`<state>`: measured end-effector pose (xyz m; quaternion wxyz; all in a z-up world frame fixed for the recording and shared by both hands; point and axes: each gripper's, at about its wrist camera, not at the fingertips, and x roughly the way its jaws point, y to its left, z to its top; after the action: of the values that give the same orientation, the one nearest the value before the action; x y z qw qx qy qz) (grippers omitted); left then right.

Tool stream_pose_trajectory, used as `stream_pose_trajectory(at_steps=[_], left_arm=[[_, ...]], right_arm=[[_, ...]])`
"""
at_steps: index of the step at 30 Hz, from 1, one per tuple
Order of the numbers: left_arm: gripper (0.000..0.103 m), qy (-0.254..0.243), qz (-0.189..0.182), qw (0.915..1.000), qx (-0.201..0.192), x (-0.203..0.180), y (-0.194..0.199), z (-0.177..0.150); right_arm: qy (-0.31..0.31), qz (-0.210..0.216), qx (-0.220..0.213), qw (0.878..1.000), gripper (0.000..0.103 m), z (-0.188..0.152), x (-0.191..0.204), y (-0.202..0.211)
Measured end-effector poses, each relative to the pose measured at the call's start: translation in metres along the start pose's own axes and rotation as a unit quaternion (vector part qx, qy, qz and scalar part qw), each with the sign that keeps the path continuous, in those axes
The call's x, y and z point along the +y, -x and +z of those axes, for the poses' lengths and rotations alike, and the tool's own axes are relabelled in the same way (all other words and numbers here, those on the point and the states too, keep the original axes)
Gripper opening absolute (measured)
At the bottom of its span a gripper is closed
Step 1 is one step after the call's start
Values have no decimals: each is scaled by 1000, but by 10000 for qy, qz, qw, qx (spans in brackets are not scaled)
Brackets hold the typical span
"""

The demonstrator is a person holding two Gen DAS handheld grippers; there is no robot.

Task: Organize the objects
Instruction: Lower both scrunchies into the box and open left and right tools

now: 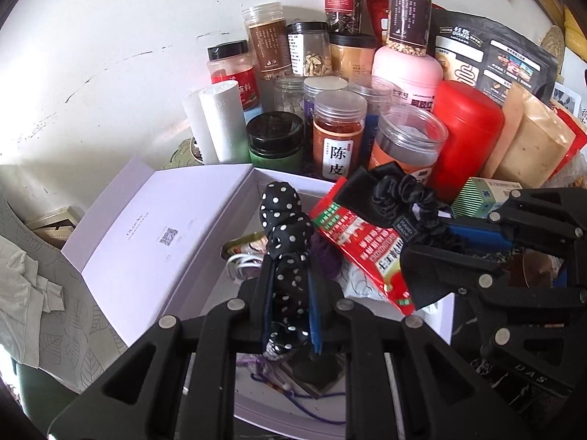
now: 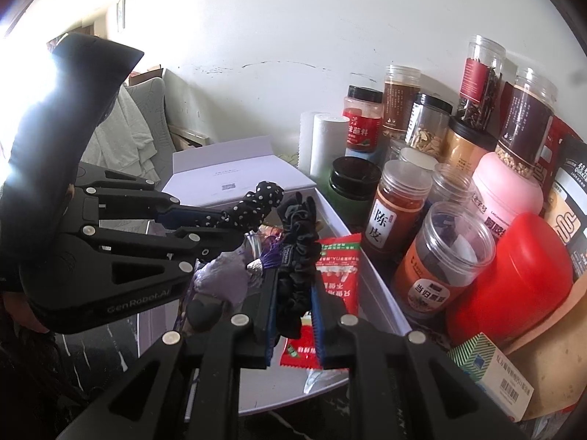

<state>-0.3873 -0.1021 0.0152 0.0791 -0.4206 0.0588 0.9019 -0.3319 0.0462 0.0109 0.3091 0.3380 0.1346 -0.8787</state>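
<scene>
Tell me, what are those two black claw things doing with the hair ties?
A person is tidying up. The left gripper is clamped on a polka-dot scrunchie, and the right gripper is clamped on a black scrunchie. Both hang over an open white box already holding a red snack packet, beside a crowd of jars.

The orange jar (image 1: pixel 339 135) at the near row's middle bears a white label reading 陈皮; the jar (image 2: pixel 442 256) right of it reads 当归; the left gripper's (image 2: pixel 234 227) black body is marked GenRobot.AI
</scene>
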Motion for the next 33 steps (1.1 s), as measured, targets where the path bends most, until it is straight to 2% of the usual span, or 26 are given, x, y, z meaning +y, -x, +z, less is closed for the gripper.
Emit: stream_pose_trajectory(at_steps=[11,21,33], left_arm=[[15,-26,-44,9998,168,10,-41,11],[15,-176,-149,9991,360,6,-73,19],[15,-509,-175,9978,387,-13,-74,19]], right_arm=[[-73,48,125,9999,15,14,-10,-32],[-176,11,347,9992,15,9,-18,-53],[-305,-70,604,9977,16,-5,-26,-68]])
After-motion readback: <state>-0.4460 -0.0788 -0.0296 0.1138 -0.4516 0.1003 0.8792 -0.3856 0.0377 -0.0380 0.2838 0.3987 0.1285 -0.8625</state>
